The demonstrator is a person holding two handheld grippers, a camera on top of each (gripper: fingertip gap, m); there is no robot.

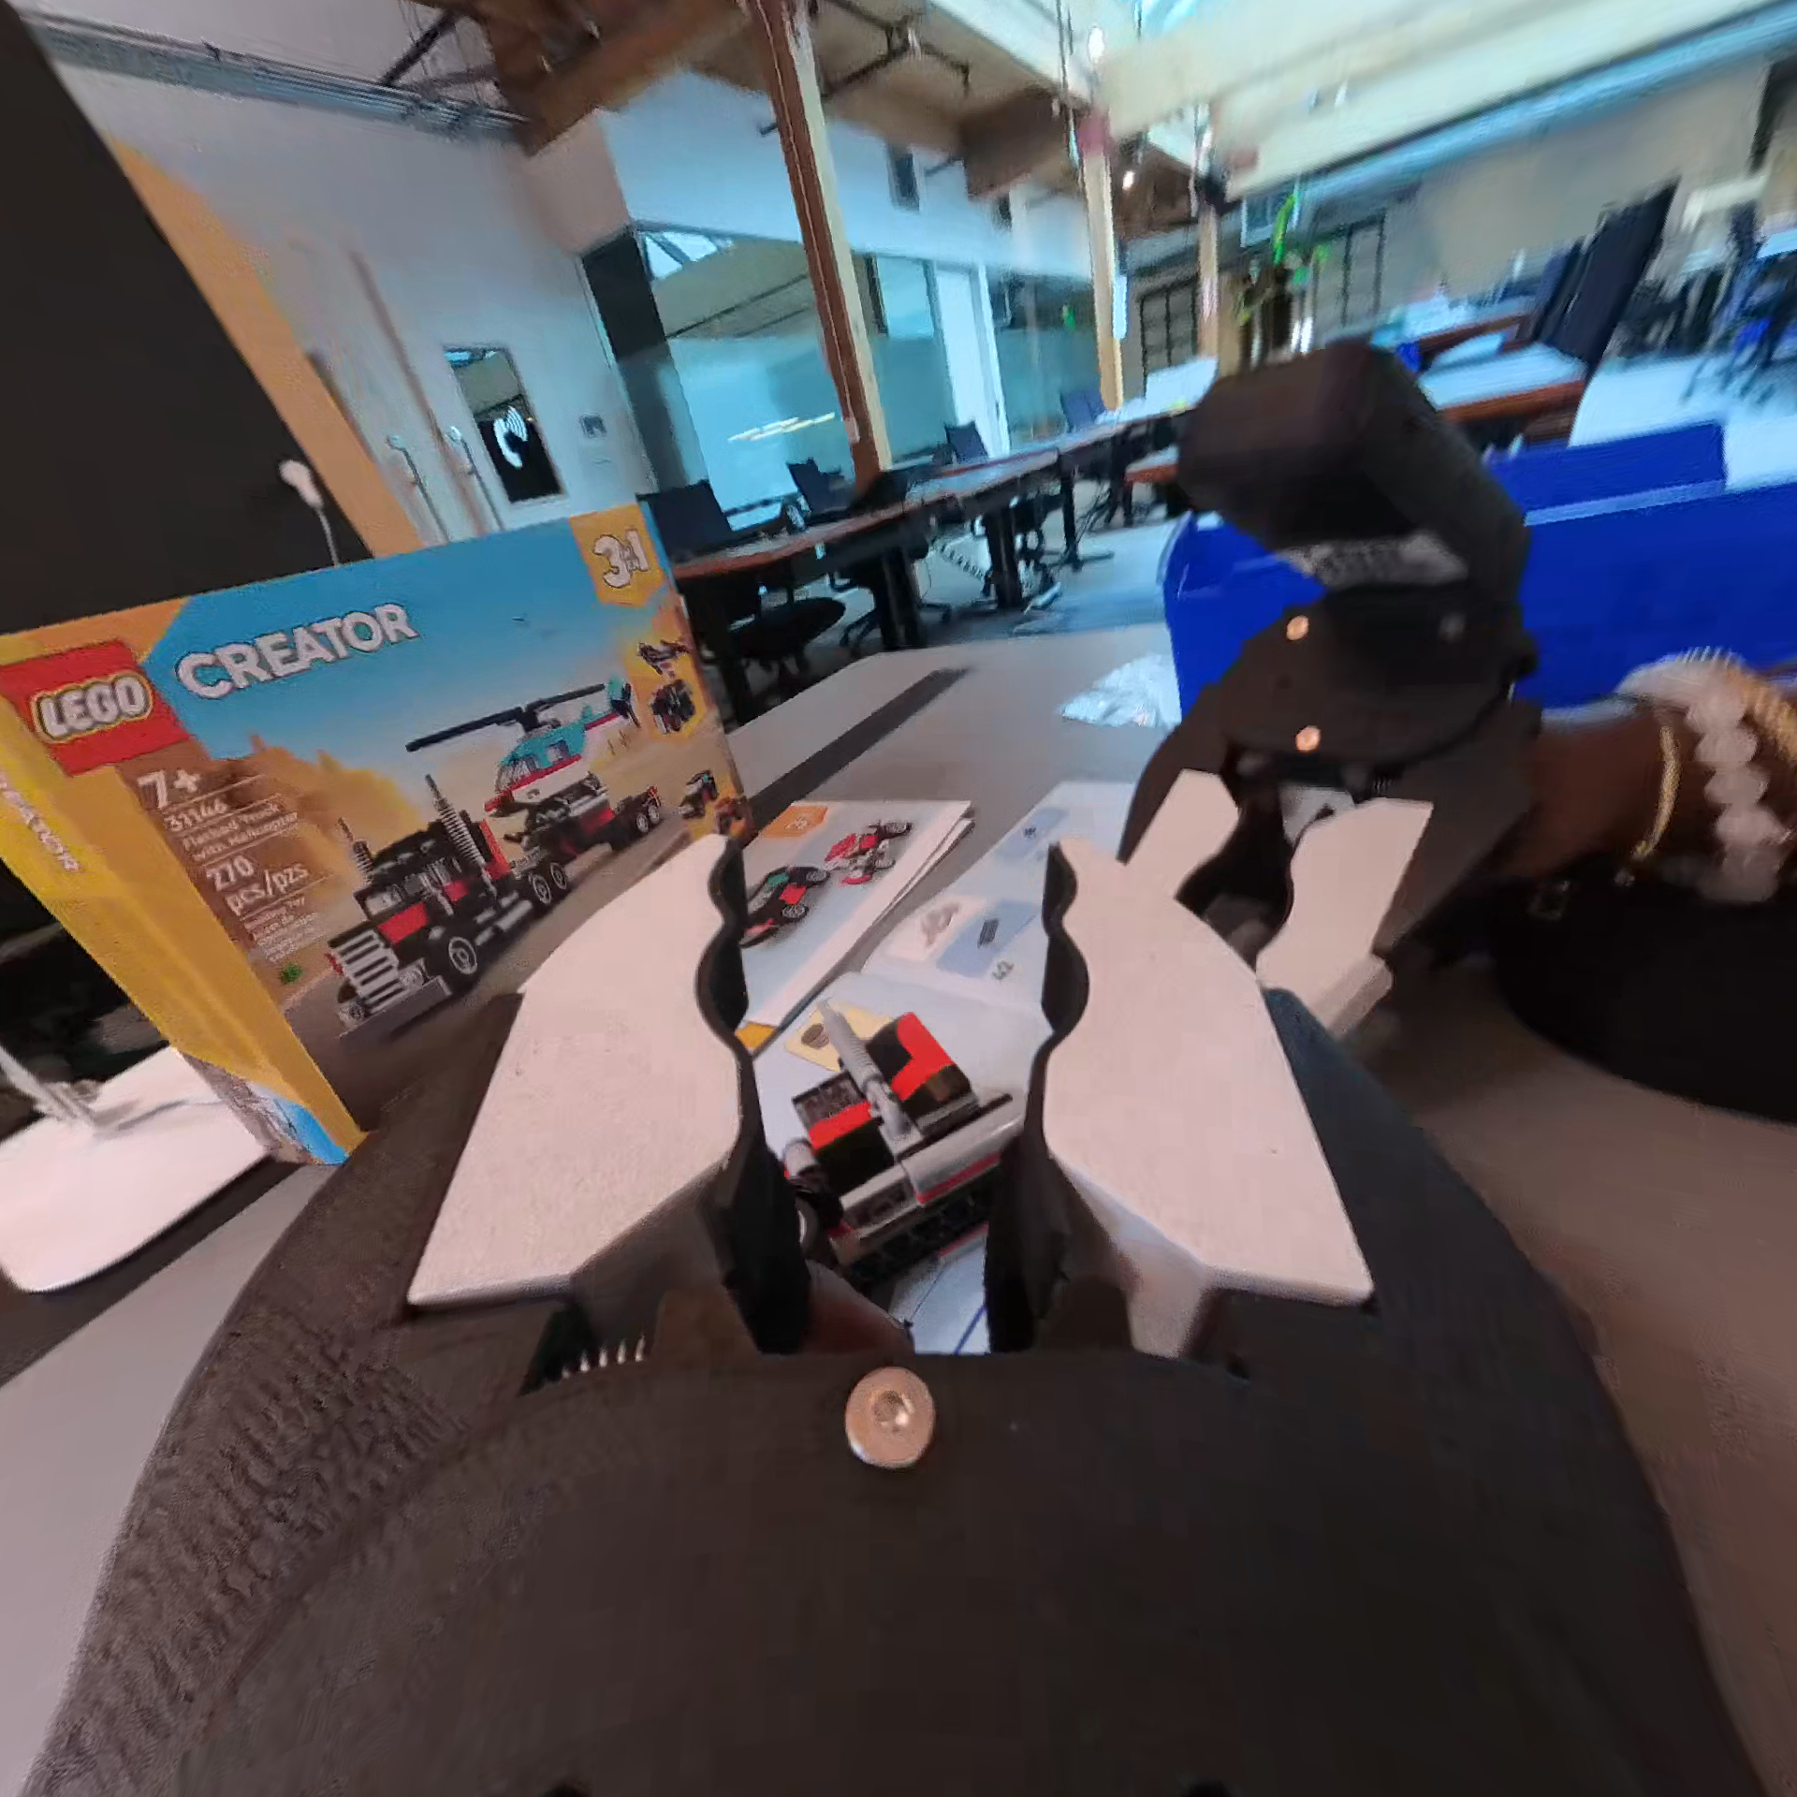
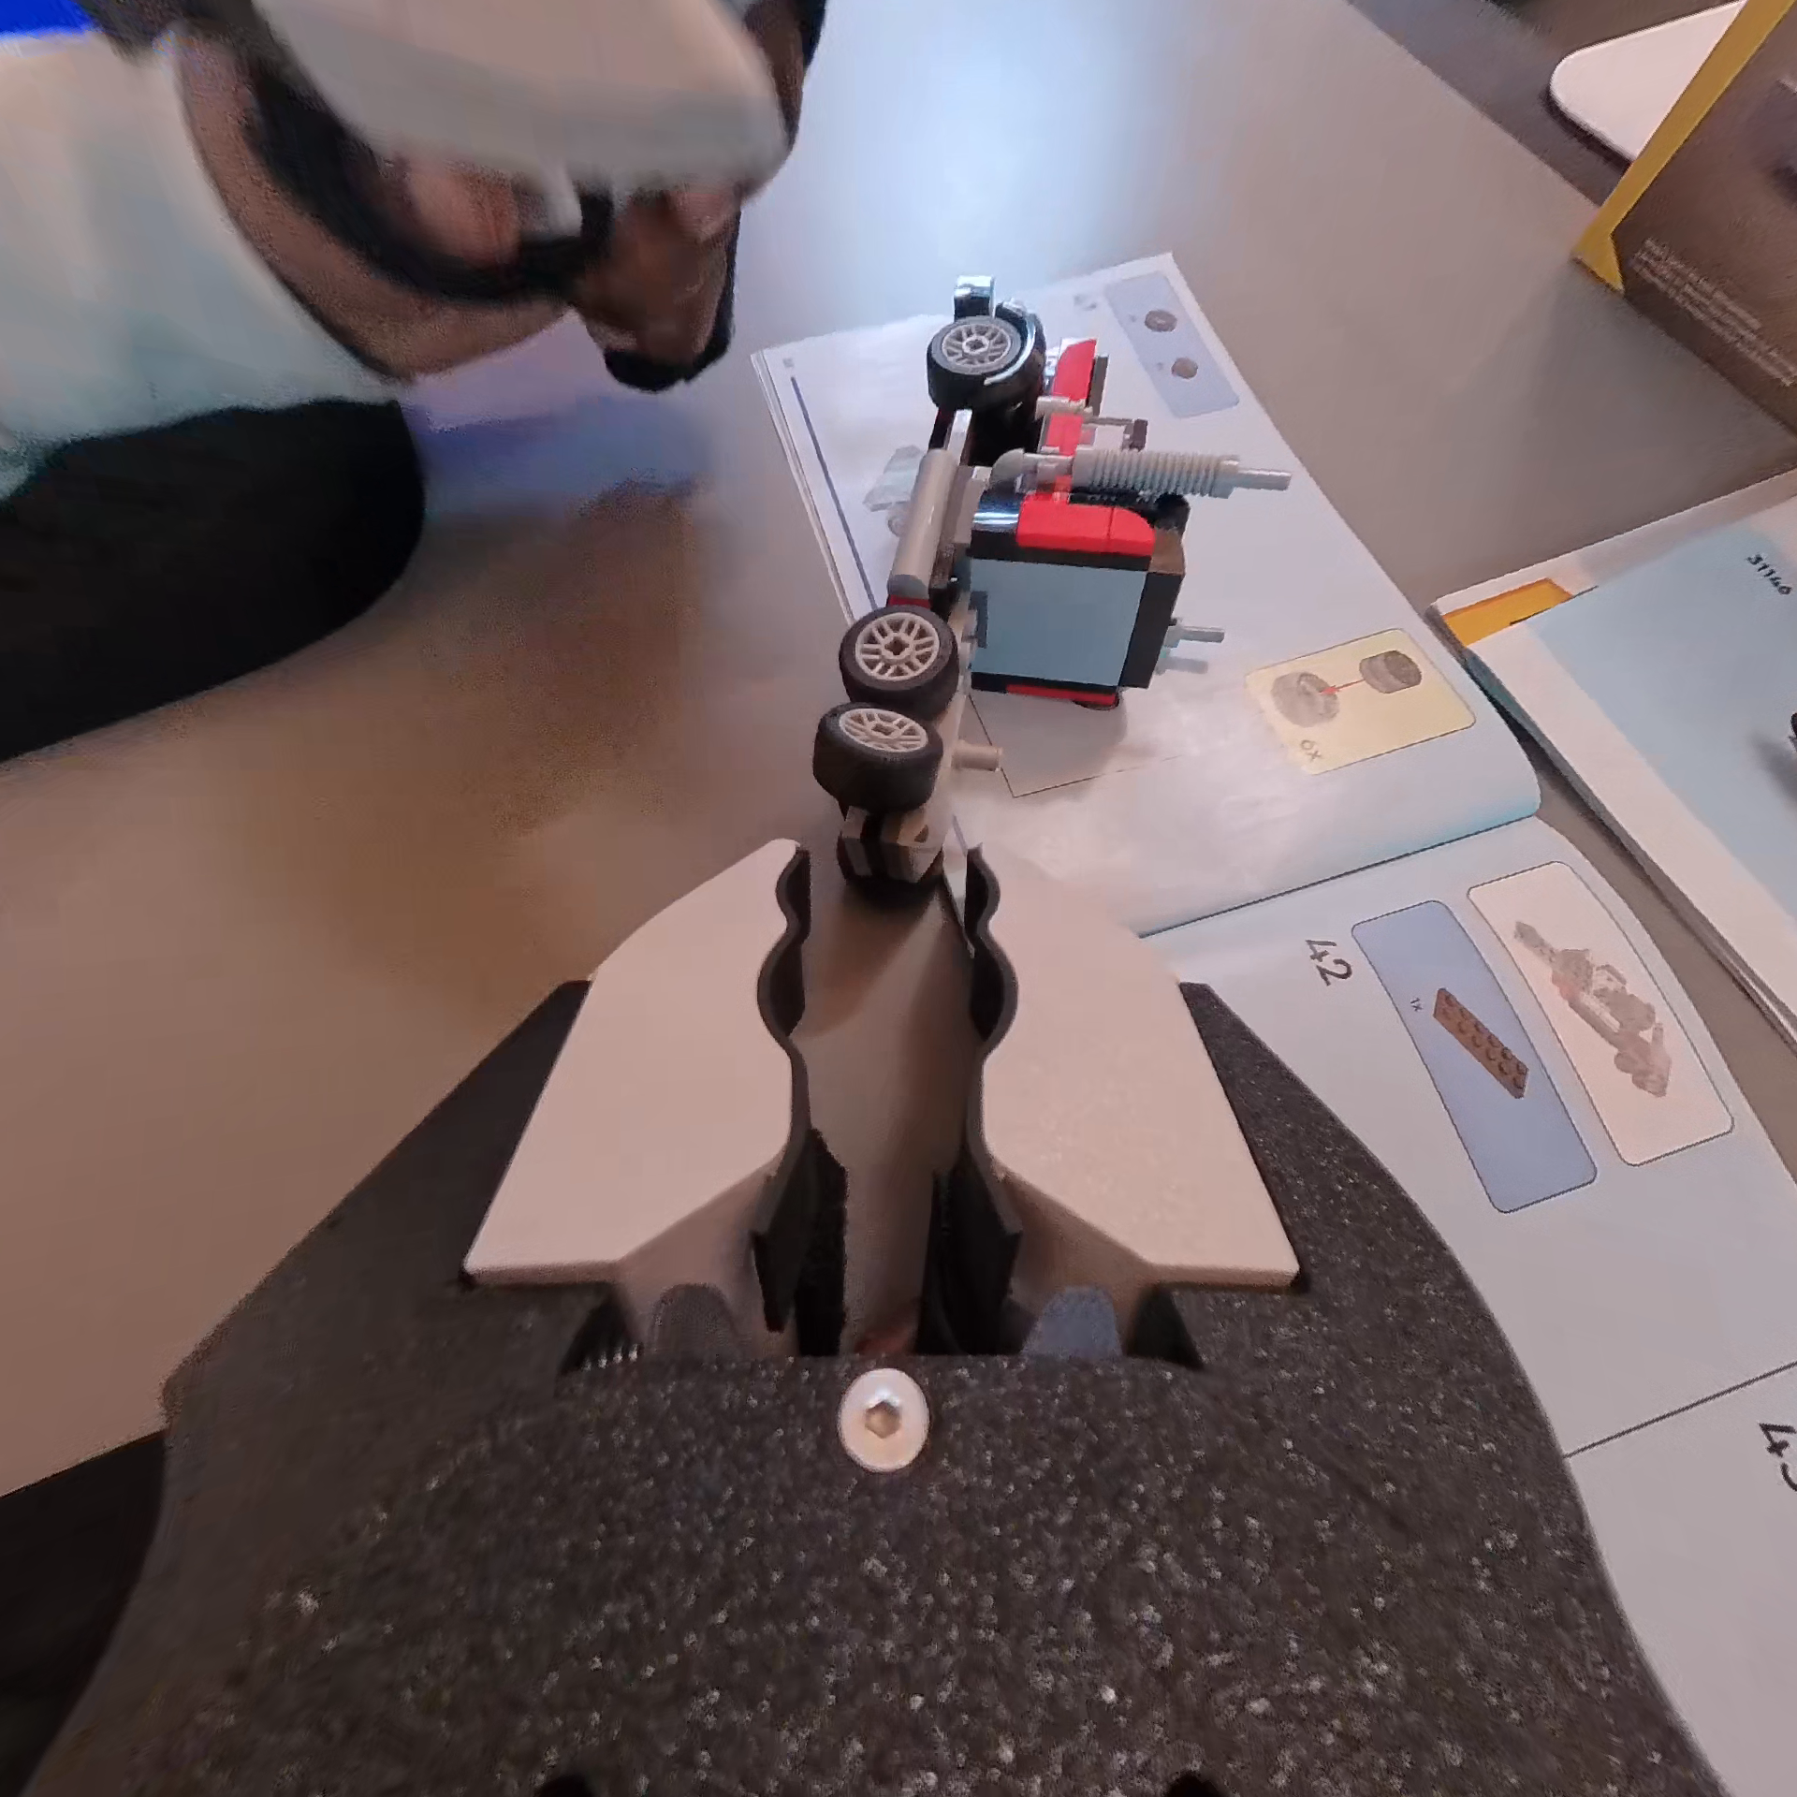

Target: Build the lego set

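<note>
Left wrist view: my left gripper [image 1: 887, 875] hangs with its two white fingers [image 1: 603, 1070] spread apart, grasping nothing. Between and below them lies one partly built lego truck [image 1: 890, 1118], black and red with grey trim and a ribbed grey exhaust pipe, resting on the open instruction booklet [image 1: 982, 982] on the grey table [image 1: 972, 720]. One set box [image 1: 389, 807] stands upright at the left, its front picturing a truck and helicopter. A second, closed booklet [image 1: 856, 875] lies just beyond the open one. My right gripper [image 1: 1274, 875] shows farther off at the right, gripped by my hand [image 1: 1595, 807], which wears bead bracelets. One blue bin [image 1: 1653, 583] sits behind it.

Right wrist view: my right gripper [image 2: 883, 875] is released, its two fingers [image 2: 671, 1050] parted with bare table between them. The truck [image 2: 1021, 574] lies on its side just ahead, the tail end of its grey chassis almost at my fingertips; I cannot tell whether it touches them. Three wheels [image 2: 897, 656] with grey spoked hubs and black tyres face up along the chassis. The cab is black with red bands and a pale blue panel. The truck rests on the open booklet [image 2: 1264, 827], with the second booklet [image 2: 1673, 681] at the right edge and a corner of the box [image 2: 1711, 224] beyond. My left gripper [image 2: 545, 146] is a blur at the upper left.
</note>
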